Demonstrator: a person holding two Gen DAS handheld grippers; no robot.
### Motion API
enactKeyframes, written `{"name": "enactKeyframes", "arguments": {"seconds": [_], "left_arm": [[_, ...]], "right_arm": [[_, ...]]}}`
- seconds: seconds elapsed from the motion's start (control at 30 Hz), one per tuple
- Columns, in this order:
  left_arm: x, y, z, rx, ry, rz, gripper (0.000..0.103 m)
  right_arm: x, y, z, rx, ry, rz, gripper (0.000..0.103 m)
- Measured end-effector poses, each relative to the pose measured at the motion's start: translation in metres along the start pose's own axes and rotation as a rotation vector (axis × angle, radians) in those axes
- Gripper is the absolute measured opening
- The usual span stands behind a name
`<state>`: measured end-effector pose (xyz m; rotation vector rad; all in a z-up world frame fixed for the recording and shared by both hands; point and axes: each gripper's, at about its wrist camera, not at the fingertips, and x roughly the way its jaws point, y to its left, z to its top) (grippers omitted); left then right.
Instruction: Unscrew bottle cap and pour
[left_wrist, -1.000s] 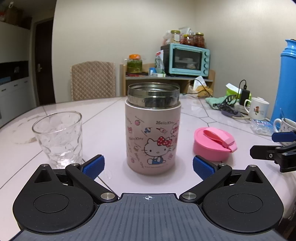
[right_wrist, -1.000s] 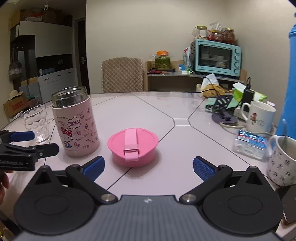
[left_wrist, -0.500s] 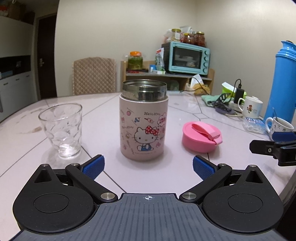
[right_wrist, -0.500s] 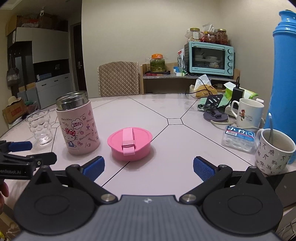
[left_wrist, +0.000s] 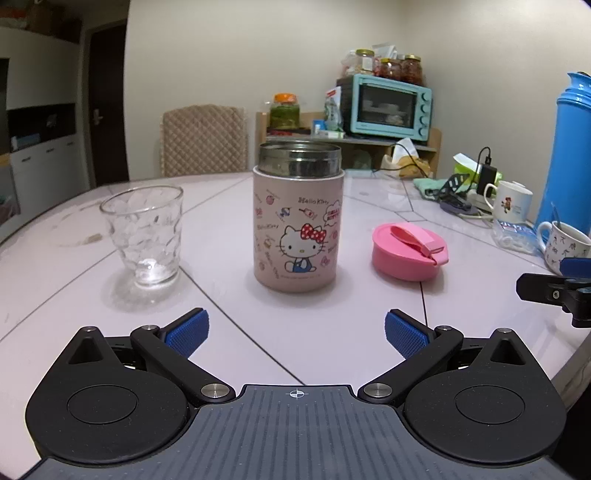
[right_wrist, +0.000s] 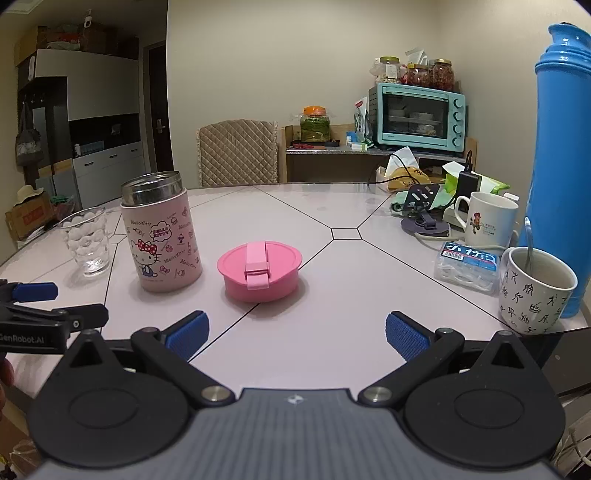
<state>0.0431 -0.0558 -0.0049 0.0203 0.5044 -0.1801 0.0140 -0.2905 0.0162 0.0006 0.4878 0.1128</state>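
A pink Hello Kitty bottle (left_wrist: 298, 229) (right_wrist: 162, 236) stands upright on the table with its steel mouth uncovered. Its pink cap (left_wrist: 408, 251) (right_wrist: 259, 270) lies on the table to its right. A clear glass (left_wrist: 144, 236) (right_wrist: 86, 242) stands to the bottle's left. My left gripper (left_wrist: 295, 330) is open and empty, a short way in front of the bottle. My right gripper (right_wrist: 297, 334) is open and empty, in front of the cap. Each gripper's fingers show at the other view's edge.
A patterned cup with a spoon (right_wrist: 535, 291), a white mug (right_wrist: 487, 221), a small plastic box (right_wrist: 467, 267) and a tall blue flask (right_wrist: 563, 158) stand at the right. Cables and a charger (right_wrist: 465, 184) lie behind them. The table's edge (left_wrist: 576, 354) curves near at the right.
Both grippers have drawn back from the table, so the bottle, cap and glass look smaller and farther. Both stay open and empty. Nothing on the table moved.
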Motion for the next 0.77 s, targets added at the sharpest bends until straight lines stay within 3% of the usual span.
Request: {"name": "enactKeyframes", "arguments": {"seconds": [0.77], "left_arm": [[-0.0069, -0.0086, -0.0022, 0.001, -0.029, -0.017, 0.103]], "right_arm": [[0.0009, 0.0014, -0.0028, -0.009, 0.008, 0.035, 0.103]]}}
